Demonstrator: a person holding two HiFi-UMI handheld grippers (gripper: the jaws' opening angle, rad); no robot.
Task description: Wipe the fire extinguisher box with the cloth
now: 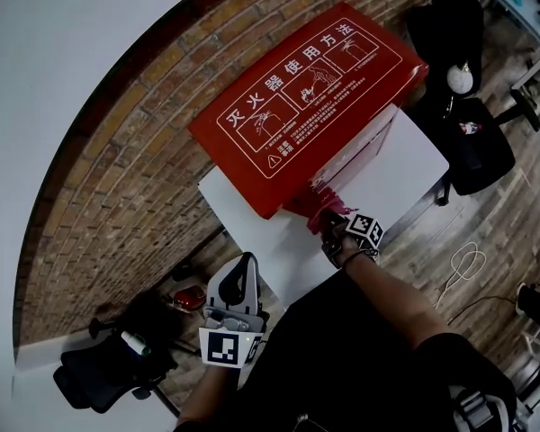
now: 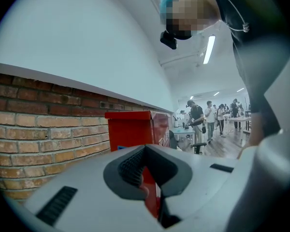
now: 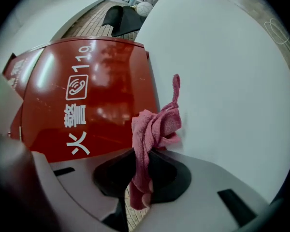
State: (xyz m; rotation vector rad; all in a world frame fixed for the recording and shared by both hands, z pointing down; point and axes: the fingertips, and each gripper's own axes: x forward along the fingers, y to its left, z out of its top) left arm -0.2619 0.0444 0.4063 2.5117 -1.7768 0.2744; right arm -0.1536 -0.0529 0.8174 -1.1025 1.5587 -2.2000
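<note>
Right gripper (image 3: 142, 178), fingers closed on the pink cloth (image 3: 154, 124), is presenting it to the fire extinguisher box (image 3: 87, 91) for wiping; left gripper (image 2: 144, 151), fingers together and empty, is idling clear.

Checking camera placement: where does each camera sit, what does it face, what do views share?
Head view: on the head, steeply down at box on table; forearms, left gripper, right gripper show.
Left gripper view: riding it, level past shut jaws at box and brick wall; torso right.
Right gripper view: riding it, along jaws clamping cloth at box, table; no clear body part.
All share the box.
</note>
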